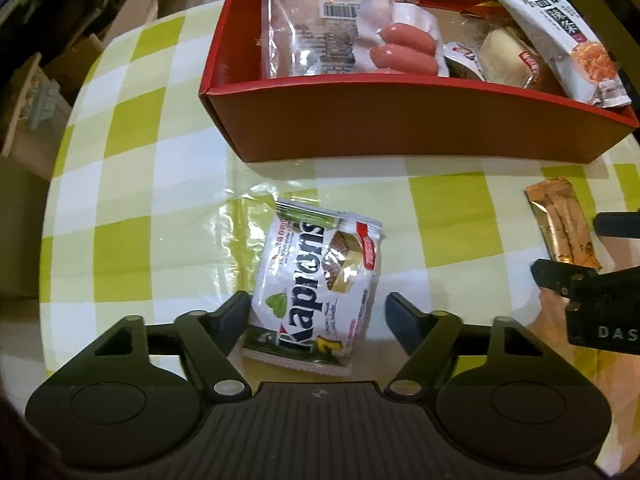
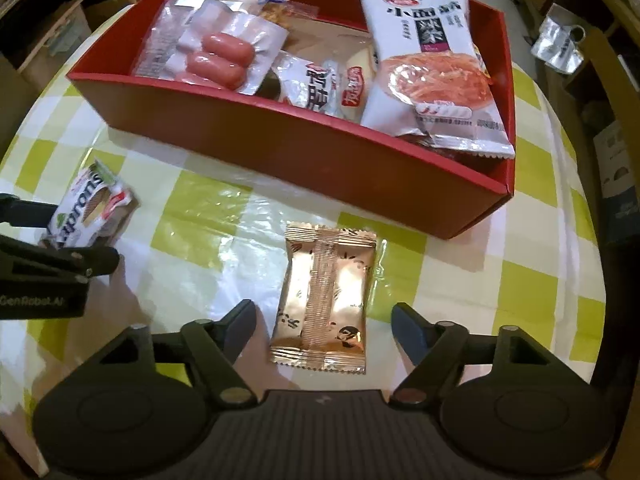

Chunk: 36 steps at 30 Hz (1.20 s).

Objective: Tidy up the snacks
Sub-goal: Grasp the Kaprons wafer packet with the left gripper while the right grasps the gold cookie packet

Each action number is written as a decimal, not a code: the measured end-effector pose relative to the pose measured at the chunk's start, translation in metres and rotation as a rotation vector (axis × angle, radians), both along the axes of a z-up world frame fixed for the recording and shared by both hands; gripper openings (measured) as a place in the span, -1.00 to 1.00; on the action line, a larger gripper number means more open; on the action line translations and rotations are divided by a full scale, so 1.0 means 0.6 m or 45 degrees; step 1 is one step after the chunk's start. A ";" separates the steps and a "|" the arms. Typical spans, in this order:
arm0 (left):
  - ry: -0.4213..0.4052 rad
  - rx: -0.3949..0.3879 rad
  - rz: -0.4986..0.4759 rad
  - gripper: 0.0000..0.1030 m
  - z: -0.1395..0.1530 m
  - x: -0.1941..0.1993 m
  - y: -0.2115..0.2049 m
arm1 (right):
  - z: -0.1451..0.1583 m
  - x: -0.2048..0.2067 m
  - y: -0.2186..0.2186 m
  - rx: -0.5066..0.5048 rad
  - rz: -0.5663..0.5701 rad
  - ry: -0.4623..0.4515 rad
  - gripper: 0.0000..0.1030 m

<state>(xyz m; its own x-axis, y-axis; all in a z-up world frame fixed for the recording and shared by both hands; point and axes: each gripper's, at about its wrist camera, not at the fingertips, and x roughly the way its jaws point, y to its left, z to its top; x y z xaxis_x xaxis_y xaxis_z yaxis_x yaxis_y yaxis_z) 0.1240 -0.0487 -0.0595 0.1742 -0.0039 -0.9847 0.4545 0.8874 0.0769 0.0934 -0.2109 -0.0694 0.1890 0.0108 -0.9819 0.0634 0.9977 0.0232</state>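
A white Kaprons wafer packet (image 1: pixel 316 276) lies flat on the checked tablecloth, and my left gripper (image 1: pixel 318 306) straddles it from above. Its left finger (image 1: pixel 236 312) sits at the packet's edge, its right finger (image 1: pixel 400 316) stands a little clear, and the gripper is open. A gold foil packet (image 2: pixel 326 300) lies between the fingers of my right gripper (image 2: pixel 324 314), which is open with a gap on both sides. Just beyond both packets stands the red box (image 2: pixel 280 148). It holds a sausage pack (image 2: pixel 224 56), a white noodle-snack bag (image 2: pixel 432 64) and smaller packets.
The round table (image 1: pixel 140 200) has a green and white checked cloth, and its edge curves close on the left and right. Cardboard boxes (image 1: pixel 80 52) crowd the floor to the left. A wooden chair frame (image 2: pixel 600 60) and a silver bag (image 2: pixel 558 46) are beyond the right edge.
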 end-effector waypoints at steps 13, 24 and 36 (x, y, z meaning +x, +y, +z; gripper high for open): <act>0.034 0.003 -0.039 0.25 0.006 -0.046 -0.018 | 0.020 -0.032 0.005 0.076 0.061 0.006 0.10; 0.014 0.018 -0.070 0.56 0.000 -0.062 -0.041 | 0.019 -0.038 -0.006 0.094 0.054 0.011 0.31; 0.040 -0.023 -0.063 0.25 0.004 -0.053 -0.041 | 0.012 -0.032 0.012 0.029 0.094 0.004 0.10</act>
